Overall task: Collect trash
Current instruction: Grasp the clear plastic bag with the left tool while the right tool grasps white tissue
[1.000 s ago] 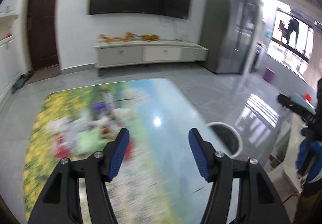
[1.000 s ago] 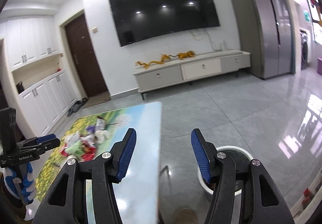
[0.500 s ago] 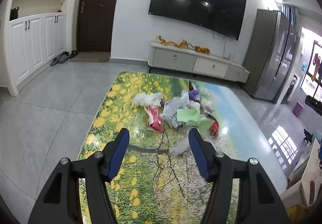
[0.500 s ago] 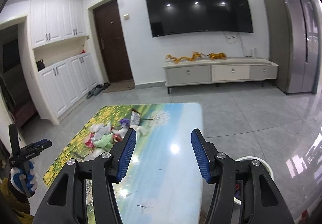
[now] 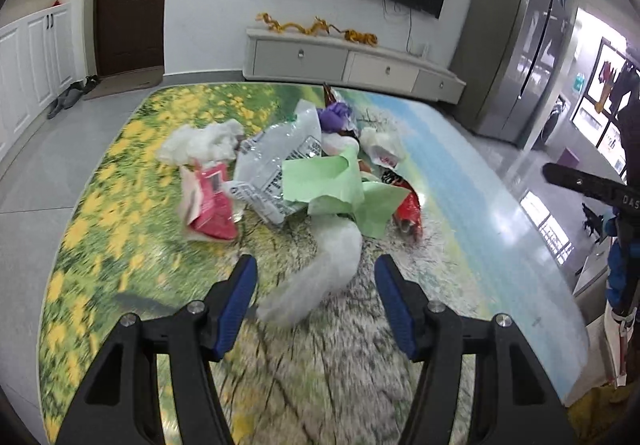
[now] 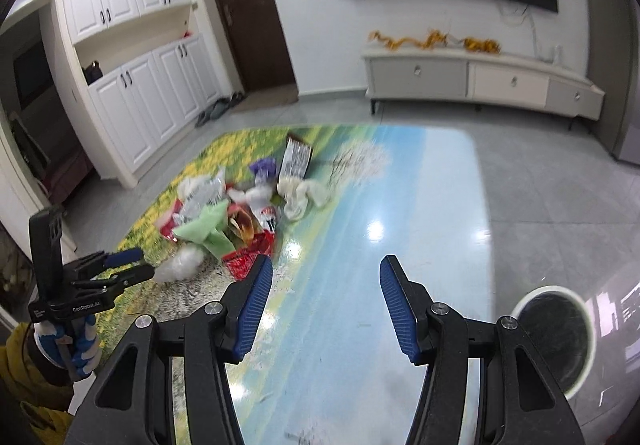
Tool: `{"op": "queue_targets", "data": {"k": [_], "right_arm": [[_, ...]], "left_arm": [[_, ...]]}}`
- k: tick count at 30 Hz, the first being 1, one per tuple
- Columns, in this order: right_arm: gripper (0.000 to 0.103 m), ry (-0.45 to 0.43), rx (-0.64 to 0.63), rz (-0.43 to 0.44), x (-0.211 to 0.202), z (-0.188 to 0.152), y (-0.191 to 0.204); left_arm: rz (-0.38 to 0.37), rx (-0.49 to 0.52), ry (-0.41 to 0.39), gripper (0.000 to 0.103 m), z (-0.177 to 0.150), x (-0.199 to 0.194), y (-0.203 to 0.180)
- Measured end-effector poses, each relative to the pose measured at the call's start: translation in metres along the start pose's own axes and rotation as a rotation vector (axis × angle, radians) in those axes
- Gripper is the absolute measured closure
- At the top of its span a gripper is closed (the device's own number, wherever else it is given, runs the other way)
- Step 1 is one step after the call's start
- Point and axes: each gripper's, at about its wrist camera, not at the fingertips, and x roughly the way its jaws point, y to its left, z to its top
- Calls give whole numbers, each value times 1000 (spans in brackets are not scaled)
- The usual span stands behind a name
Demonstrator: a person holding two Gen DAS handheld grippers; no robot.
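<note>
A heap of trash lies on the picture-printed table (image 5: pixel 460 205): green paper (image 5: pixel 324 181), a clear printed wrapper (image 5: pixel 276 165), a red packet (image 5: pixel 212 205), a red wrapper (image 5: pixel 408 213), white tissue (image 5: pixel 200 141) and a white crumpled wad (image 5: pixel 320 277). My left gripper (image 5: pixel 316 297) is open, its jaws either side of the near end of the white wad, not closed on it. My right gripper (image 6: pixel 326 301) is open and empty above the blue part of the table (image 6: pixel 400 205), right of the heap (image 6: pixel 236 213). The left gripper also shows in the right wrist view (image 6: pixel 128 265).
A white-rimmed round bin (image 6: pixel 556 329) stands on the floor off the table's right edge. A TV cabinet (image 5: pixel 352 61), a dark door (image 5: pixel 132 1) and a fridge (image 5: pixel 516 61) line the far wall. White cupboards (image 6: pixel 136 101) stand at the left.
My left gripper has swung from the bin side round to the heap and come down close to the white wad. My right gripper has turned left and down toward the table.
</note>
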Motion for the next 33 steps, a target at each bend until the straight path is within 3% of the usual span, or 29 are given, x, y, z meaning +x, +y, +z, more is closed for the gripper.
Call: {"op": "queue_targets", "data": {"k": [6, 7, 9, 13, 20, 22, 24, 25, 26, 33], "right_arm": [[47, 78, -50, 38, 68, 21, 12], [47, 81, -57, 44, 76, 26, 14], [47, 85, -63, 58, 94, 37, 17], [47, 92, -61, 74, 130, 57, 18], [48, 116, -73, 47, 175, 74, 23], [57, 127, -83, 31, 181, 72, 25], [75, 135, -89, 29, 182, 67, 25], [89, 134, -87, 29, 179, 64, 24], [96, 129, -85, 26, 173, 61, 22], [98, 51, -8, 70, 103, 30, 3]], "left_arm": [[-4, 32, 41, 51, 1, 28, -6], [-23, 25, 53, 58, 1, 31, -5], [-42, 4, 55, 60, 2, 32, -1], [-70, -4, 75, 75, 1, 36, -1], [-101, -18, 81, 78, 1, 36, -1], [-96, -5, 78, 79, -1, 33, -4], [-109, -10, 81, 79, -5, 30, -8], [-112, -12, 82, 79, -8, 28, -10], [-111, -13, 82, 79, -10, 24, -13], [-112, -30, 38, 80, -16, -11, -25]]}}
